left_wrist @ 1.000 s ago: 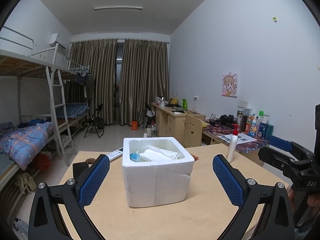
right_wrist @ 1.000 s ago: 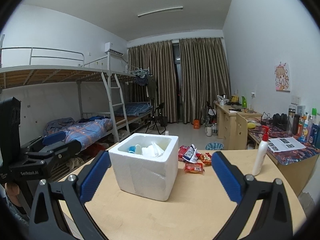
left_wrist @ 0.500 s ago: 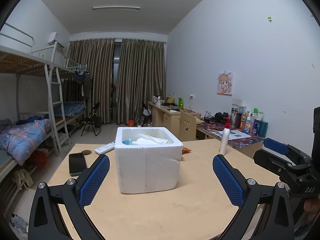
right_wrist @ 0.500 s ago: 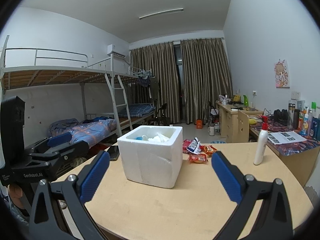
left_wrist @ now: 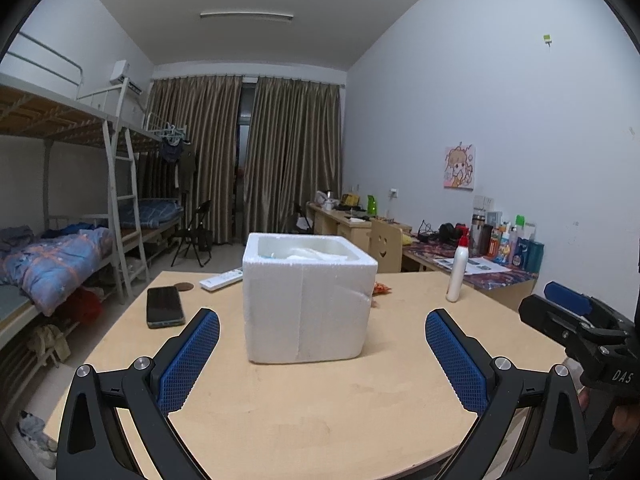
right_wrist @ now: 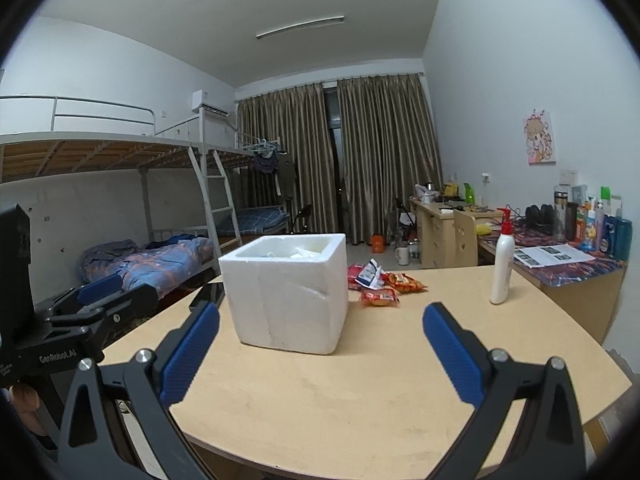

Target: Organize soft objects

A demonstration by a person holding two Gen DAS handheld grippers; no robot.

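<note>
Both grippers are held low over the near edge of the table (left_wrist: 320,412), each empty with fingers spread wide: the left gripper (left_wrist: 322,354) faces the white foam box (left_wrist: 308,300) squarely, and the right gripper (right_wrist: 320,346) views it from the right. The box stands upright near the table's middle; white soft material and a blue item, not identifiable from this low angle, show just above its rim. Red snack packets (right_wrist: 382,282) lie on the table just beyond the box on its far right; whether they belong to the task cannot be determined. A dark phone (left_wrist: 164,306) and a white remote control (left_wrist: 222,279) lie to the far left of the box, and a white pump bottle (right_wrist: 502,266) stands upright to the right. Risks noted: the foam box is probably light, so a finger catching its wall could slide or tip it; its wall appears creased on the right and may crumble under a pinch. Reaching past the box toward the packets could knock the bottle over.
</note>
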